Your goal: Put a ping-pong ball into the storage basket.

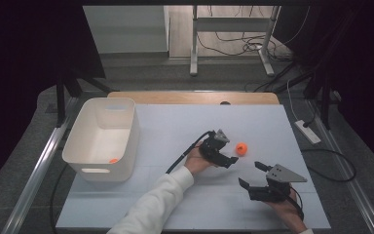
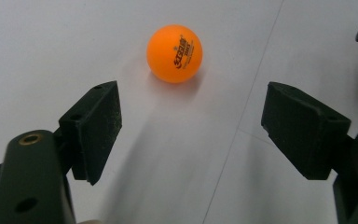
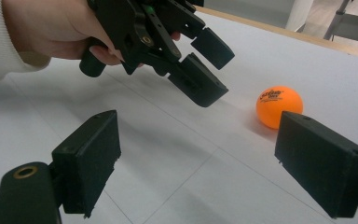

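Step in hand: the left gripper is reaching toward the orange table-tennis ball to pick it up; this is a judgement from the pose
Ball: it is lying on the white surface, just beyond the left gripper's fingertips and roughly centred ahead of them; nothing is touching it
Left gripper: its jaws are standing apart with nothing between them
Right gripper: it is hovering near the surface's front edge, jaws apart and empty
Bin: the white plastic bin is sitting well apart at the left; a small orange thing is lying inside
Doing it well: keep the ball centred while advancing; a jaw nudging it risks rolling it away; close only once both pads are flanking its widest part
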A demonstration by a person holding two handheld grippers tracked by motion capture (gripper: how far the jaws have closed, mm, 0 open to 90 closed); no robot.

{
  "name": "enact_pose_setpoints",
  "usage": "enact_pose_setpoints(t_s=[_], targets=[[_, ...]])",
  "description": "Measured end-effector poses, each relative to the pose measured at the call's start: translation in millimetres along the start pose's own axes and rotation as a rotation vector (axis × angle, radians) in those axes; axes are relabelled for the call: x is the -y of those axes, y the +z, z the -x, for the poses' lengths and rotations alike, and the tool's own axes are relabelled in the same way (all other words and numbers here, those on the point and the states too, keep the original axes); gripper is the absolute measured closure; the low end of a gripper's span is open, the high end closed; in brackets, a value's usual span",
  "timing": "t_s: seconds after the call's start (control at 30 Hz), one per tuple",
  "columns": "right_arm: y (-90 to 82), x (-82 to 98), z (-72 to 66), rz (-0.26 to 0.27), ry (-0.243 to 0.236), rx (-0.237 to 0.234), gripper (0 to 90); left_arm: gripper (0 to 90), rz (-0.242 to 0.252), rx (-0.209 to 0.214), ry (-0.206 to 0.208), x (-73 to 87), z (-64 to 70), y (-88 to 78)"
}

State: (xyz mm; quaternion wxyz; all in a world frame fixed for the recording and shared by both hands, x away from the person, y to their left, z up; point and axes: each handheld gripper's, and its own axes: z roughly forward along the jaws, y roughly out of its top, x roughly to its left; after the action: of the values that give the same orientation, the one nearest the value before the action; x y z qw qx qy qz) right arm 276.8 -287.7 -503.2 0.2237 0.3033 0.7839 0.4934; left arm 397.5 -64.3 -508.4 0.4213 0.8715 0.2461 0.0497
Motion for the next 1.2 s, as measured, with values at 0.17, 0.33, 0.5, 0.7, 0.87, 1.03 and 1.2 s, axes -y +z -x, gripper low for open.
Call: enact_pose_setpoints(t_s=[0.17,0.33,0.5,0.7,0.87,1.03,1.2], targets=[[-0.4,-0.1,0.0,0.002,0.002,0.001,14.1,20.7,0.001,0.002,0.015,-3.0,-0.2,3.9],[-0.7,-0.1,0.2,0.004,0.004,0.002,14.1,20.6,-0.005,-0.002,0.013,-3.3,-2.6,8.1],[-0.8,-0.4,0.6,0.003,0.003,0.005,14.1,20.5,-0.010,0.002,0.022,-2.9,-4.5,13.0],[-1.2,-0.4,0.7,0.008,0.005,0.005,14.1,20.5,-0.019,-0.005,0.019,-5.2,-5.8,18.4],[-1.7,-0.5,1.2,0.009,0.006,0.008,14.1,20.3,-0.022,-0.006,0.017,-8.7,-6.2,22.4],[-2.1,-0.6,1.4,0.014,0.008,0.008,14.1,20.3,-0.034,-0.005,0.025,-11.5,-6.5,26.0],[-2.6,-0.7,1.5,0.017,0.008,0.007,14.1,20.3,-0.040,-0.008,0.033,-14.4,-7.1,28.1]])
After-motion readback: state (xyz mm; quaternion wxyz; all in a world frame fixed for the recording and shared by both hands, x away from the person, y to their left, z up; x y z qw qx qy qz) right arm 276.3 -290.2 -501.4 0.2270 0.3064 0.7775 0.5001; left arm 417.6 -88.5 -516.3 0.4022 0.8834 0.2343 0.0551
